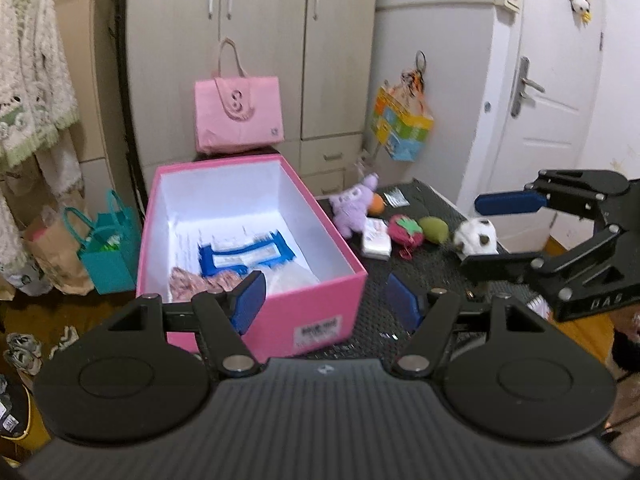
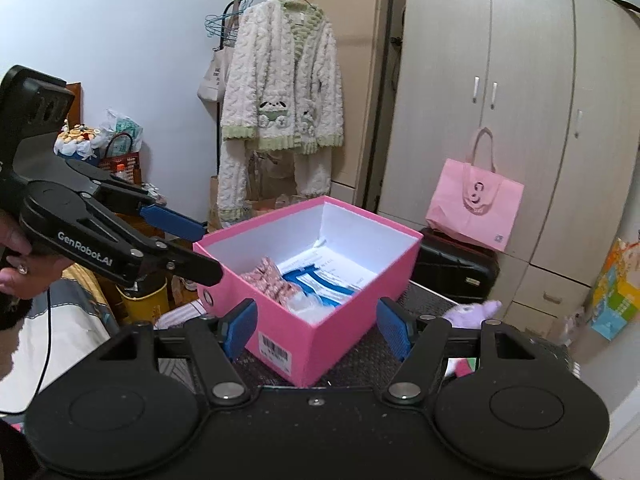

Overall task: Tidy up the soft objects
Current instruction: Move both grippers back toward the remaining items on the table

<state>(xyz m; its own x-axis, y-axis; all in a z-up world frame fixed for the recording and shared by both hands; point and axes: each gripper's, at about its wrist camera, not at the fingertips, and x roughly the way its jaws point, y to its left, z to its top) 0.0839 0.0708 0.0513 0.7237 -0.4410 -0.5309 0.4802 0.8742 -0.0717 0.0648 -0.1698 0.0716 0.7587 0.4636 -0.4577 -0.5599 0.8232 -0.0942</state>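
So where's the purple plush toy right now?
In the left wrist view the purple plush toy lies on the dark mat, just right of the pink box, beside an orange ball and a tissue pack.

Two near wrist views, shared pink box (image 1: 256, 312)

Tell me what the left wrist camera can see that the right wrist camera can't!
Only the left wrist view shows the strawberry toy, the green toy, the white spotted toy, the door and the teal bag.

Only the right wrist view shows a hand holding the left gripper, and a yellow bin.

Both show the pink box with packets inside, the pink tote bag, the purple plush, the fluffy robe and the wardrobe. Both grippers are open and empty.
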